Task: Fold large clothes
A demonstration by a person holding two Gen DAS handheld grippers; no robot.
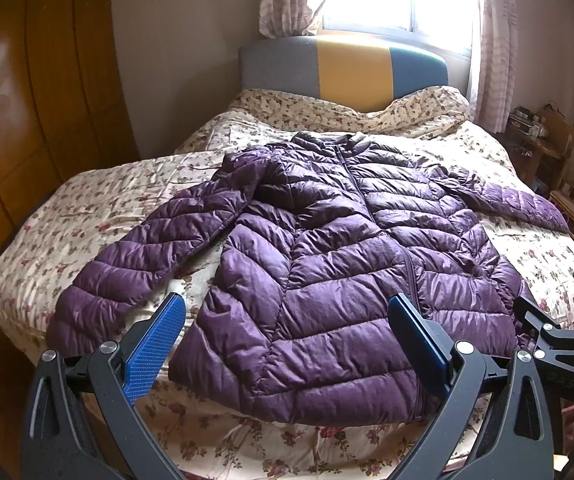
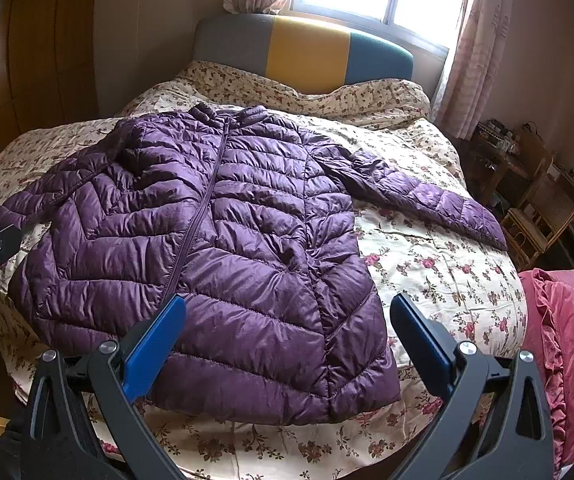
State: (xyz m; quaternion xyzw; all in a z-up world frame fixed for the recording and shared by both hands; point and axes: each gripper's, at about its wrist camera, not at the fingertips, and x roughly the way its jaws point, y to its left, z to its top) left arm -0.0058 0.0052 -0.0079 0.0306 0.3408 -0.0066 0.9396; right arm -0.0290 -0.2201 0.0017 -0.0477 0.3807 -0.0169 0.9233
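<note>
From the left wrist view, a purple puffer jacket (image 1: 327,248) lies front-up and zipped on the bed (image 1: 99,200), collar toward the headboard (image 1: 343,72), both sleeves spread outward. That flat, open layout suits a fold starting from the sleeves or the hem. The left gripper (image 1: 287,340) hovers above the near hem with its blue fingers (image 1: 155,344) spread wide and nothing between them, probably lined up to take the hem or the near sleeve (image 1: 139,256). Part of the other tool shows at the right edge.

From the right wrist view, the jacket fills the middle of the floral quilt, its far sleeve (image 2: 427,200) reaching toward the bed's right edge. The right gripper (image 2: 287,340) also stands wide apart and empty, above the hem's right corner. A pink blanket (image 2: 567,332) sits beside the bed. No fold appears started.
</note>
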